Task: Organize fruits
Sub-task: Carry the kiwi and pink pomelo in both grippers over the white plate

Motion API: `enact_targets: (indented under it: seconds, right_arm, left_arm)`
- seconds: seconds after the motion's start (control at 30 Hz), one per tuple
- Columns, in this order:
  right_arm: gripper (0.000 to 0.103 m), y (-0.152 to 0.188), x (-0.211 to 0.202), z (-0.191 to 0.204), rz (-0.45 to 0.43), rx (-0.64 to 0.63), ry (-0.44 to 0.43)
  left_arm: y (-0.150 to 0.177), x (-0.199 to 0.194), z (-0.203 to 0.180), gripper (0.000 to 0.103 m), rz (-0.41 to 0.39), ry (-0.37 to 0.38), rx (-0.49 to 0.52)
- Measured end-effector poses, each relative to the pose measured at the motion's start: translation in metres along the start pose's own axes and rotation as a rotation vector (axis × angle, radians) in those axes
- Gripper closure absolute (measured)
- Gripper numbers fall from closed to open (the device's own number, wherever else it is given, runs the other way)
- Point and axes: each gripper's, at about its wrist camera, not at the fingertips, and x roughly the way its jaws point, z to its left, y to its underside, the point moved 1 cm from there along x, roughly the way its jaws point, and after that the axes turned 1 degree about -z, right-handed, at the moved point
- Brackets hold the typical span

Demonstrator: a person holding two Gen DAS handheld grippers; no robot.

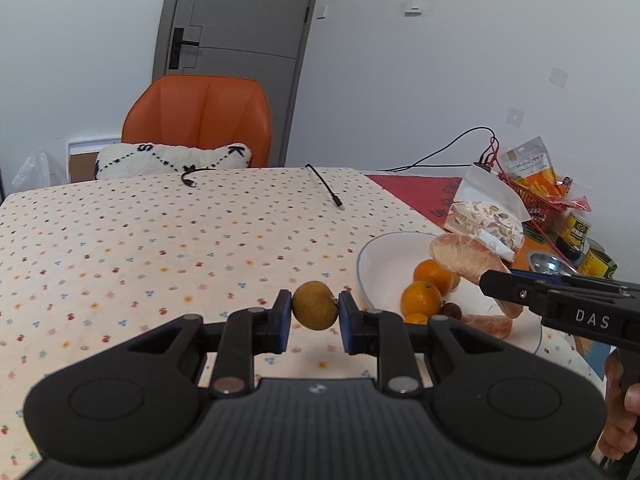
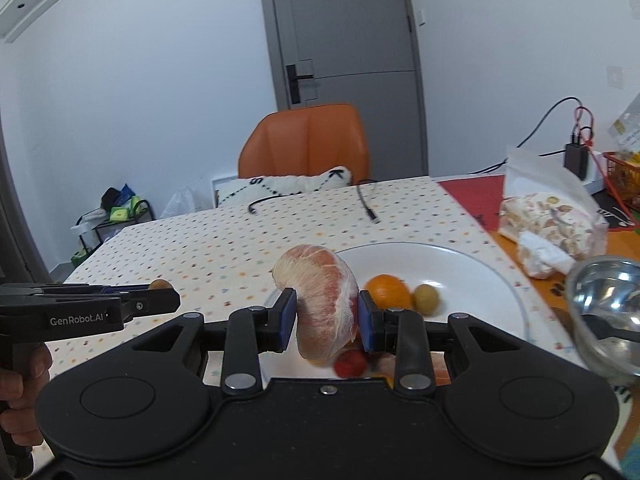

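Note:
My left gripper (image 1: 315, 317) is shut on a small brown round fruit (image 1: 315, 305), held above the dotted tablecloth just left of the white plate (image 1: 384, 252). My right gripper (image 2: 327, 320) is shut on a peeled pomelo segment (image 2: 326, 300) and holds it over the plate's (image 2: 460, 264) near left rim; the segment also shows in the left wrist view (image 1: 460, 256). On the plate lie oranges (image 1: 420, 300), a pomelo piece (image 1: 490, 325), a red lychee (image 2: 350, 362) and a small green-brown fruit (image 2: 425, 298).
A bag of nougat (image 2: 548, 220) and a steel bowl (image 2: 608, 312) stand right of the plate. A red basket with snack bags (image 1: 536, 192) and cans (image 1: 576, 228) sit at the far right. Two cable ends (image 1: 324, 188) lie at the table's far edge, with an orange chair (image 1: 200, 120) behind.

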Motion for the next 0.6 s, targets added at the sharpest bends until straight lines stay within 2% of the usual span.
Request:
enact_targets:
  seconds: [0.6]
  right_arm:
    - [0.072,0.0,-0.019,-0.058,-0.029,0.061,0.098]
  left_arm:
    - [-0.005,0.021,-0.04,0.08,0.012,0.053,0.049]
